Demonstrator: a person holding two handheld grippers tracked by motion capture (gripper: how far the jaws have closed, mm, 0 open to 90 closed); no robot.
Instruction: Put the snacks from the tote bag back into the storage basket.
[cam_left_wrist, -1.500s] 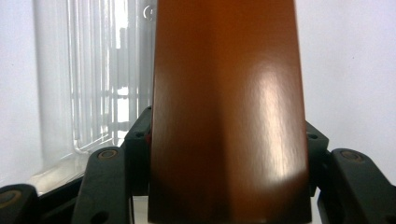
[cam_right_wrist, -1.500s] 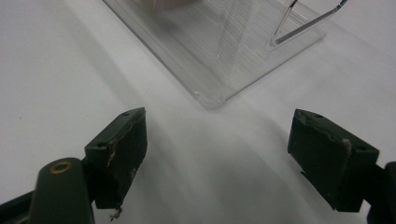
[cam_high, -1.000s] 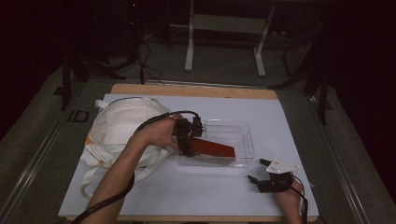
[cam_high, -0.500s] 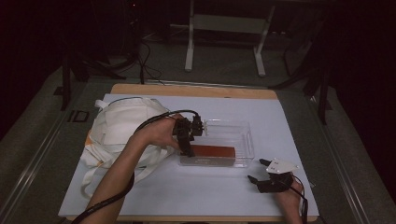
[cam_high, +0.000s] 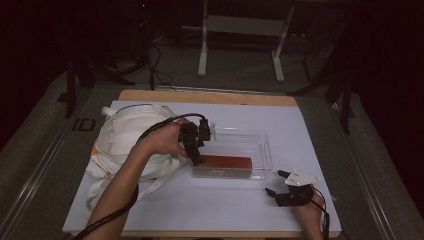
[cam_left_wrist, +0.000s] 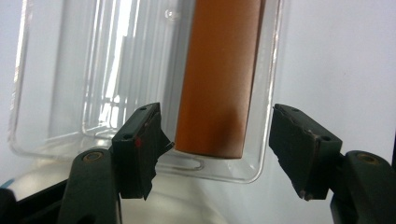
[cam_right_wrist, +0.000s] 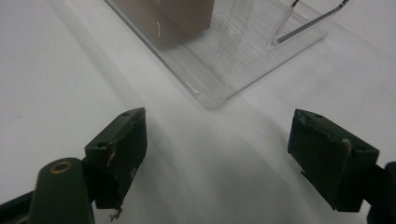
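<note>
Landmark: clear plastic tray (cam_high: 260, 142) on the white mat (cam_high: 320, 135). Brown box (cam_high: 226, 163) lies flat inside the tray along its near wall; placement looks done, as far as I can judge. Left gripper (cam_high: 196, 156) sits over the tray's left end, at the box's end; its jaws have just been closing a little after parting; in the left gripper view the box (cam_left_wrist: 219, 79) stands between the jaws with a gap on each side, pads clear of it, so the claw is apart and the box released. Right gripper (cam_high: 280, 190) rests on the mat off the tray's near right corner, jaws wide apart, nothing between them; tray corner (cam_right_wrist: 210, 93) ahead of it. White cloth bag (cam_high: 125, 140) lies left of the tray, under the left forearm. Left to do, by my reading: draw the left gripper out of the tray.
</note>
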